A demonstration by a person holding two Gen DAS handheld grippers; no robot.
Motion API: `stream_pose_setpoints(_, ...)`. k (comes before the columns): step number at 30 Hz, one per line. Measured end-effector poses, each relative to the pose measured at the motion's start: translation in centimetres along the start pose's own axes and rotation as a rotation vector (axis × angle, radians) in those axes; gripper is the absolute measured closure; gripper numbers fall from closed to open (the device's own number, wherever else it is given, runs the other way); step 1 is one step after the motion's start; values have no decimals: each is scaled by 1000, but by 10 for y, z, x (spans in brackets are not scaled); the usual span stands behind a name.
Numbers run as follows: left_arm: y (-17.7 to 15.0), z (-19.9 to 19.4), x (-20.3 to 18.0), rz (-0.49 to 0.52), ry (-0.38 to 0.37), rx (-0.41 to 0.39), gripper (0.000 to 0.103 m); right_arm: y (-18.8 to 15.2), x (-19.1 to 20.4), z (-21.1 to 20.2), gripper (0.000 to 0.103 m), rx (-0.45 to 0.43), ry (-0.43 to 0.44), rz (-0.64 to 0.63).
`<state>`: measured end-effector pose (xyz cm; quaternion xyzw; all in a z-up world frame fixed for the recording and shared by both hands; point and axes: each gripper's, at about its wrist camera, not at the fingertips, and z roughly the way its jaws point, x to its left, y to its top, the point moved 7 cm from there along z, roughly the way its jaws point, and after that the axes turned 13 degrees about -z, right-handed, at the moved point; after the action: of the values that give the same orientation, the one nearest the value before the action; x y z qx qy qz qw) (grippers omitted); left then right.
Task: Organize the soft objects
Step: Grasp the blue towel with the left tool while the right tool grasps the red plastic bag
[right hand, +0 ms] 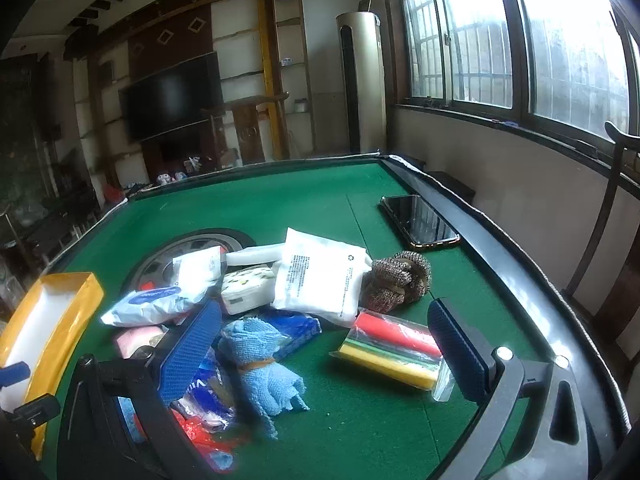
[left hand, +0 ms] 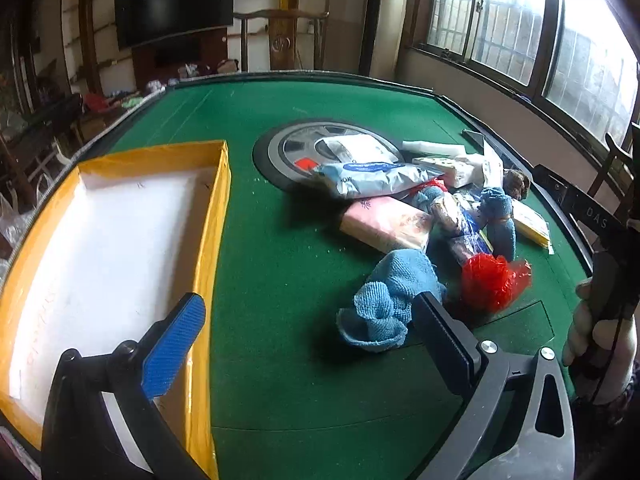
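Observation:
A pile of soft things lies on the green table (left hand: pixel 280 360). In the left wrist view my left gripper (left hand: pixel 310 322) is open and empty; a crumpled blue cloth (left hand: pixel 388 300) touches its right finger. Behind the cloth are a red mesh puff (left hand: pixel 492 280), a pink tissue pack (left hand: pixel 384 224) and a wet-wipes pack (left hand: pixel 368 178). A yellow box (left hand: pixel 218 208) with a white floor stands at the left. My right gripper (right hand: pixel 326 340) is open above a tied blue cloth (right hand: pixel 264 364) and a pack of coloured sponges (right hand: pixel 396 352), gripping neither.
Further back lie a white plastic bag (right hand: pixel 320 276), a brown knitted item (right hand: pixel 400 280), a floral tissue pack (right hand: pixel 248 288) and a phone (right hand: pixel 420 222) near the right rim. A round hub (left hand: pixel 276 148) sits in the table's middle. A hand (left hand: pixel 588 328) holds the right gripper's handle.

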<state>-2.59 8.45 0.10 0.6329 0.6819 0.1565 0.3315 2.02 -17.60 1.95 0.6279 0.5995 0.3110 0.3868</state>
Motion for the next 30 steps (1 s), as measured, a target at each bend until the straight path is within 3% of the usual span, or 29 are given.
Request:
stream_pose_setpoints(4, -5, 13, -12, -20, -40, 26, 0, -6, 4, 9, 1, 46, 30, 6)
stream_pose_setpoints(13, -18, 51, -59, 154, -18, 99, 2, -8, 5, 11, 1, 62, 49, 13)
stream_pose_setpoints(16, -26, 59, -62, 139, -48, 162, 22, -10, 5, 15, 1, 84, 56, 14)
stream_pose_setpoints(17, -28, 59, -63, 144, -49, 165, 46, -11, 5, 17, 1, 90, 59, 12)
stream_pose_setpoints(19, -30, 56, -68, 188, -40, 144, 66, -12, 7, 19, 1, 99, 64, 7)
stream_pose_setpoints(27, -20, 15, -56, 99, -137, 87, 69, -11, 16, 15, 1, 73, 110, -17)
stream_pose_setpoints(30, -12, -10, -42, 63, -164, 57, 69, -11, 34, 6, 1, 64, 193, -51)
